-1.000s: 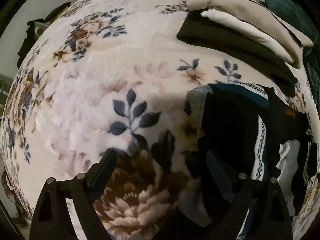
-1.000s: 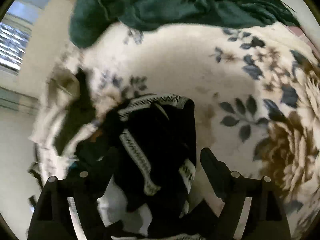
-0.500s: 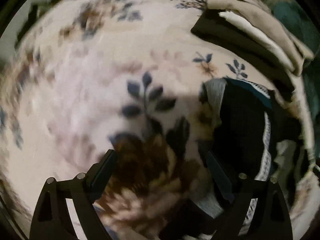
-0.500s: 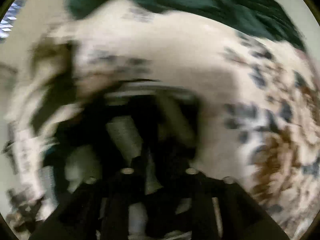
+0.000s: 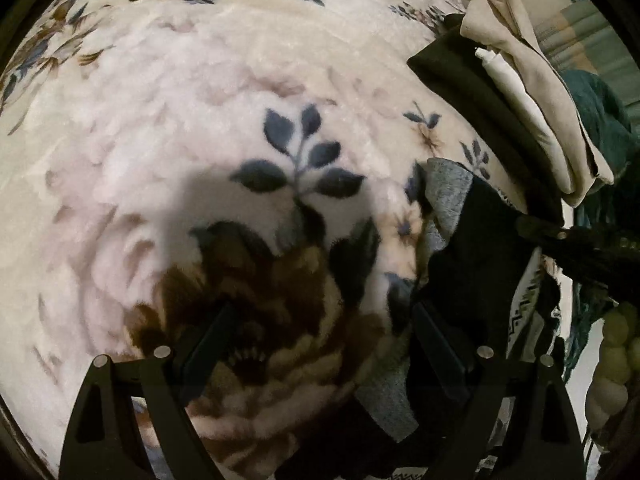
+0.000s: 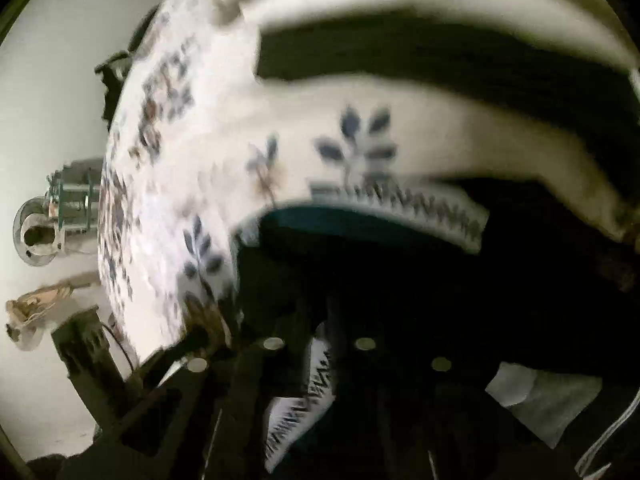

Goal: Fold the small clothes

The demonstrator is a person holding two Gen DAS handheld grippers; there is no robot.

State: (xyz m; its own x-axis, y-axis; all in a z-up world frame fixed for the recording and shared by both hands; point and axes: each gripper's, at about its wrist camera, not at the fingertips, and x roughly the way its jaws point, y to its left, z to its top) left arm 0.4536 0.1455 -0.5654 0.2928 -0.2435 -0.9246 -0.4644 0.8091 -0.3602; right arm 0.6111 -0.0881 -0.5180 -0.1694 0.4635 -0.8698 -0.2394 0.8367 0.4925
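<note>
A small dark garment with white zigzag-patterned bands (image 5: 484,256) lies crumpled on the floral blanket (image 5: 200,120), at the right of the left wrist view. My left gripper (image 5: 320,344) is open and empty, low over the blanket just left of the garment, its right finger at the cloth's grey edge. My right gripper (image 6: 320,340) is shut on the dark garment (image 6: 400,264), with a patterned band pinched between its fingers; the view is blurred. The right gripper's arm also shows in the left wrist view (image 5: 580,248).
A stack of folded clothes, beige on white on black (image 5: 520,92), sits on the blanket beyond the garment; it also shows in the right wrist view (image 6: 420,56). A dark green cloth (image 5: 600,112) lies behind it. Floor and clutter (image 6: 40,216) lie past the blanket's edge.
My right gripper closed on the dark garment and swung round, lifting and pulling it. My left gripper came lower and nearer to the blanket beside the garment, still open.
</note>
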